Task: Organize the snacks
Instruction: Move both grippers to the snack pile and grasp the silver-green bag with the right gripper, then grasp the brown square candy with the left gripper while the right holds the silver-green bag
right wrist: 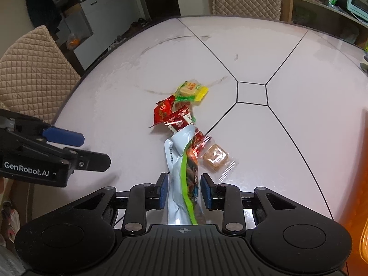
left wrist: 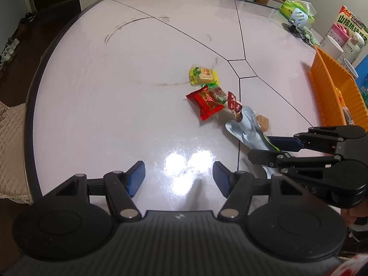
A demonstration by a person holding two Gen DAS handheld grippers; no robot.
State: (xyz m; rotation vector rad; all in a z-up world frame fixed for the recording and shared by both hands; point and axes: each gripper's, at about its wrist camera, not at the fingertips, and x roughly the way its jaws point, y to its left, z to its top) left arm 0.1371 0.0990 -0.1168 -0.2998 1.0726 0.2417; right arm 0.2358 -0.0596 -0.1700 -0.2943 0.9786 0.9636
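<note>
A small heap of wrapped snacks lies mid-table: a yellow pack [left wrist: 203, 75] [right wrist: 192, 89], a red pack [left wrist: 205, 103] [right wrist: 163, 112], a dark red pack [right wrist: 180, 120] and a clear-wrapped brown cake [right wrist: 215, 157] [left wrist: 263, 122]. A long silver-and-green snack bag [right wrist: 181, 172] [left wrist: 249, 132] lies between the jaws of my right gripper [right wrist: 184, 194] [left wrist: 279, 149]; the pads stand slightly apart from it. My left gripper [left wrist: 179, 179] [right wrist: 92, 149] is open and empty above the table, left of the heap.
An orange ribbed basket [left wrist: 331, 87] stands at the table's right edge, with cartons, a white cup and a green tissue pack [left wrist: 296, 11] behind it. Quilted chairs [right wrist: 34, 69] stand around the white round table [left wrist: 115, 92].
</note>
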